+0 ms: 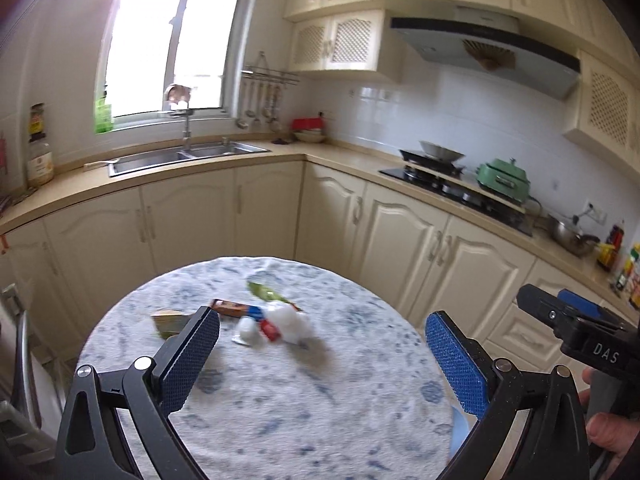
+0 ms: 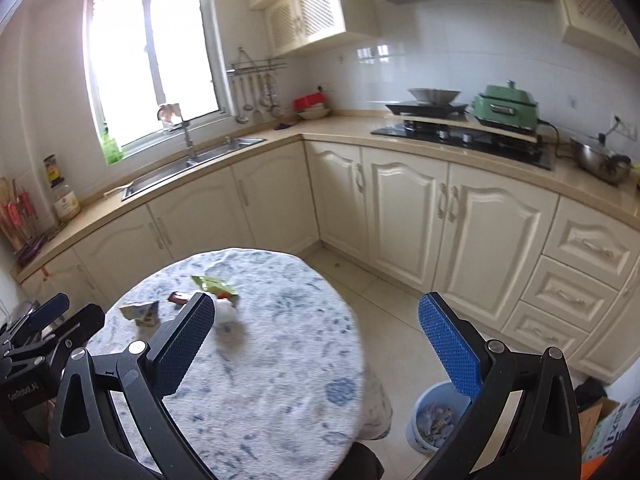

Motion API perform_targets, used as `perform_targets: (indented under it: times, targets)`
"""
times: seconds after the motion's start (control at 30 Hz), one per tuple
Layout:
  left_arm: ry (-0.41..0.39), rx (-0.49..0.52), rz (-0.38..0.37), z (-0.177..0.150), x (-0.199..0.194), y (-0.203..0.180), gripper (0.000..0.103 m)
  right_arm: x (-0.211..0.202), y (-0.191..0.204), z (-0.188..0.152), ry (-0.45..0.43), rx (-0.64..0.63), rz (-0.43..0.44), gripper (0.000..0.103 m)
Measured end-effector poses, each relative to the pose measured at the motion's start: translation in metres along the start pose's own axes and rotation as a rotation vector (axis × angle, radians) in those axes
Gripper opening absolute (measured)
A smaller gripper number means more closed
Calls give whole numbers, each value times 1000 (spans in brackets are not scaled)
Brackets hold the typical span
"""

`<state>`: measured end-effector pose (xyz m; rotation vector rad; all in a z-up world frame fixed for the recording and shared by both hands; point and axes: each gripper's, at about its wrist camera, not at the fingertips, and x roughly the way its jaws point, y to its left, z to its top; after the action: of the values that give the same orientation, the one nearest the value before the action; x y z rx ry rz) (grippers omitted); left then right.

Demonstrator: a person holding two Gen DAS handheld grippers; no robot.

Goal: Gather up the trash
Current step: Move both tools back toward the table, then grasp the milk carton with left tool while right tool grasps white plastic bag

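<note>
Both grippers were spread wide and held nothing. Left gripper (image 1: pixel 322 354) hung above the near half of the round table (image 1: pixel 300 420), its two blue-padded fingers (image 1: pixel 190 360) apart with bare tablecloth between them. Right gripper (image 2: pixel 316 344) hung off the table's right edge, one finger over the cloth and the other over the floor. A hand (image 1: pixel 608 432) showed at the right edge of the left wrist view, gripping the right tool's handle.

Trash lay in one loose cluster on the far half of the table, beyond the left gripper's fingertips and touched by neither tool. Five pieces could be counted, though motion blur softened them: a crumpled white tissue (image 1: pixel 290 322), a smaller white wad (image 1: pixel 248 330) just left of it, a red scrap (image 1: pixel 270 330) between those two, a brown and blue wrapper (image 1: pixel 236 308) behind them, and a green wrapper (image 1: pixel 266 292) at the cluster's far side. One folded carton (image 1: pixel 170 320) sat left of the cluster, partly behind the left finger.

One pale blue bin (image 2: pixel 434 420) stood on the floor just right of the table, with paper scraps already inside.

Farther from the table ran the cream cabinets (image 2: pixel 408 208), one double sink (image 1: pixel 188 158) under the window, and one stove (image 2: pixel 464 140) carrying a wok and a green pot (image 2: pixel 506 106).
</note>
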<state>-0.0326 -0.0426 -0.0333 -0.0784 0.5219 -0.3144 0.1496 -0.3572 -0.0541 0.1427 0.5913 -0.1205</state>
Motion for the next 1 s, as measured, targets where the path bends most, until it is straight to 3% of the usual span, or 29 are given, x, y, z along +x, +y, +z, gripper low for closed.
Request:
perform_targets:
  times: [0.27, 0.47, 0.7, 1.0]
  targets:
    - [-39, -38, 114, -6, -35, 38, 102, 7, 56, -2, 5, -81, 95, 103]
    - [-9, -71, 167, -7, -19, 64, 102, 32, 88, -8, 49, -135, 150, 103]
    - [69, -100, 216, 1, 38, 97, 102, 102, 118, -22, 163, -182, 188, 103]
    - [188, -128, 254, 15, 150, 137, 102, 214, 137, -45, 334, -197, 203, 103]
